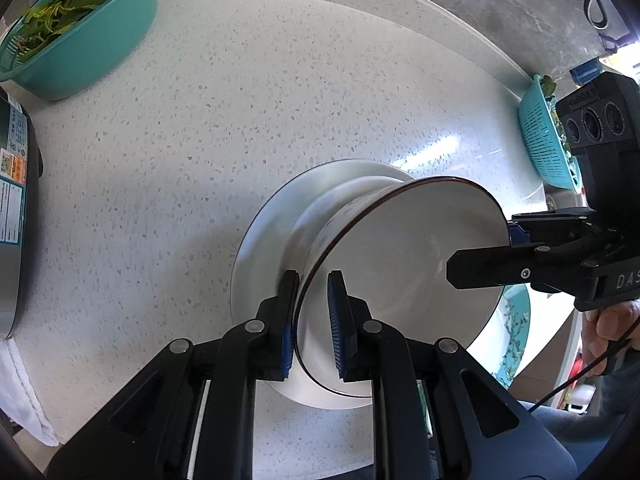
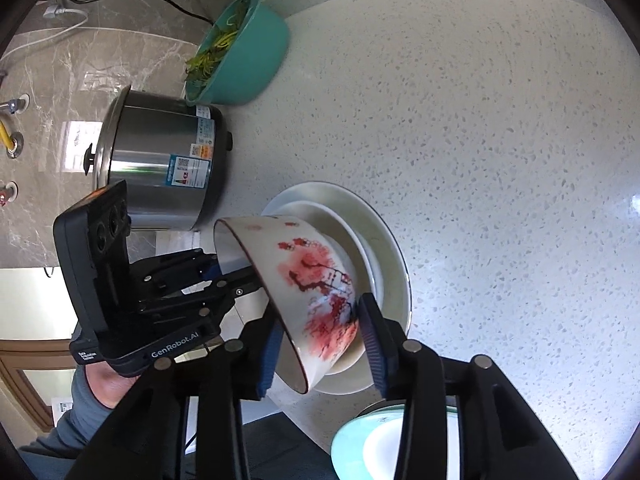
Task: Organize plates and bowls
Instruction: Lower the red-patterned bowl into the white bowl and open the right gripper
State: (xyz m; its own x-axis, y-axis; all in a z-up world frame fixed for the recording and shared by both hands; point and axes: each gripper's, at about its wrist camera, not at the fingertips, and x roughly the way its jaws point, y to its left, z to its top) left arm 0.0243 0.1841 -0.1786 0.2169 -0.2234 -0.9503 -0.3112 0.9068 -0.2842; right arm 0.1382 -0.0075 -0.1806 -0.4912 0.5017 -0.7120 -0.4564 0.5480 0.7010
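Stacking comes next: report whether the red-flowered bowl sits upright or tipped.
Tipped. The red-flowered bowl leans on its side, mouth facing sideways toward the left tongs clamped on its rim, foot against the white plates.

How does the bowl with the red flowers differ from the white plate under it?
The flowered bowl is deep and tipped on its side; the white plate is shallow and lies flat on the counter. The bowl carries red blossom painting; the plate looks plain. The bowl sits between gripper fingers; the plate is untouched. Both are white, round and dark-rimmed.

White round ceramic bowl, centre frame: red blossom print, dark rim line. White plates under it. Speckled off-white stone countertop. Teal plastic basin upper left, green leaves inside. Grippers' pads blue.
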